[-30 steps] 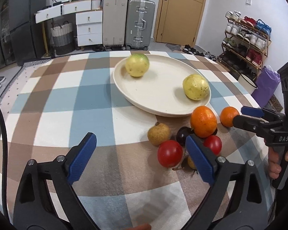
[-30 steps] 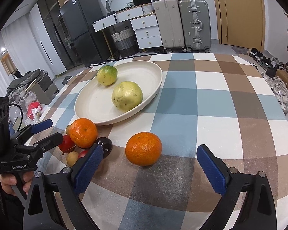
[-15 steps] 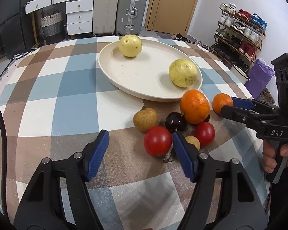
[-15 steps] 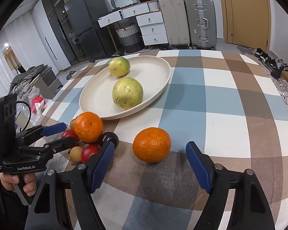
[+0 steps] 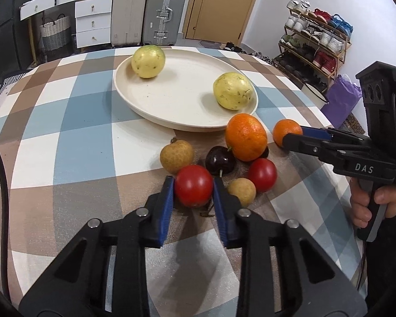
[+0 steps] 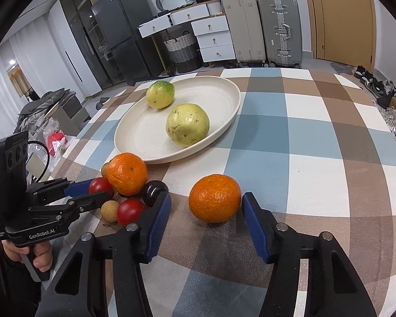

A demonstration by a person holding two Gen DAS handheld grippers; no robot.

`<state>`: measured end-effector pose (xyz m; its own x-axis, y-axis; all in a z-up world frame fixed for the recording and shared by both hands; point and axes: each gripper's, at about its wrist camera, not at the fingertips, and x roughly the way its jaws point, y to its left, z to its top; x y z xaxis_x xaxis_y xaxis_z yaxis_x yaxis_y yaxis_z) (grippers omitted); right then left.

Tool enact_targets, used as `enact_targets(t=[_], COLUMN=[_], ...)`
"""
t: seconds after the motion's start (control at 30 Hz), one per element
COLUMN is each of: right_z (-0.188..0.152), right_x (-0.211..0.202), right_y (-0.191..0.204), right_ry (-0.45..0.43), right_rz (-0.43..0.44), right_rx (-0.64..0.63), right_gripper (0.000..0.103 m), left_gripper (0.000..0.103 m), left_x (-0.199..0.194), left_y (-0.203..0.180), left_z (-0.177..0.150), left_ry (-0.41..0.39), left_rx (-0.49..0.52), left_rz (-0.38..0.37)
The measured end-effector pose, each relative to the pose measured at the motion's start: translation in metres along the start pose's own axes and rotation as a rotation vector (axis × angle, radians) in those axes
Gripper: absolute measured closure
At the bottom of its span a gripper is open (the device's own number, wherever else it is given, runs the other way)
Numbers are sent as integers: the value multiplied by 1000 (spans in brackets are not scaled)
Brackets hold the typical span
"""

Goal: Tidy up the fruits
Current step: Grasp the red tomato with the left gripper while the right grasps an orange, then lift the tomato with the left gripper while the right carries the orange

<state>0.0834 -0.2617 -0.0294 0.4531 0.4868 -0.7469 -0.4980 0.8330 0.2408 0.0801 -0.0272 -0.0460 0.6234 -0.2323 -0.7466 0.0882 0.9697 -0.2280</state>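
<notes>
My left gripper is shut on a red tomato that rests on the checked tablecloth. Around it lie a brown longan, a dark cherry, a second tomato, a small longan and a large orange. My right gripper is open, its blue pads on either side of a smaller orange, the right pad close to it. A cream plate holds two yellow-green fruits.
The round table edge drops off at the right, near a purple bag and a shoe rack. Suitcases and white drawers stand behind the table. The right gripper body reaches in from the right.
My left gripper moved forward and closed on the red tomato. My right gripper advanced and narrowed around the smaller orange.
</notes>
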Motion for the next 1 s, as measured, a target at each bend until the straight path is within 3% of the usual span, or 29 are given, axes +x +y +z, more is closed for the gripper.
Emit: enact_targets(t=[0.37, 0.53, 1.0], right_z=[1, 1, 3], right_x=[-3, -2, -11], right_y=[0, -1, 4], right_ry=[-12, -12, -74], right_rz=[2, -22, 11], right_rx=[1, -6, -27], right_gripper=[52, 62, 63], left_gripper=[77, 77, 77], left_x=[-11, -18, -36], left_y=[3, 2, 3], left_z=[1, 2, 4], left_ry=[-50, -81, -151], left_rx=[-4, 1, -4], left_rz=[14, 28, 69])
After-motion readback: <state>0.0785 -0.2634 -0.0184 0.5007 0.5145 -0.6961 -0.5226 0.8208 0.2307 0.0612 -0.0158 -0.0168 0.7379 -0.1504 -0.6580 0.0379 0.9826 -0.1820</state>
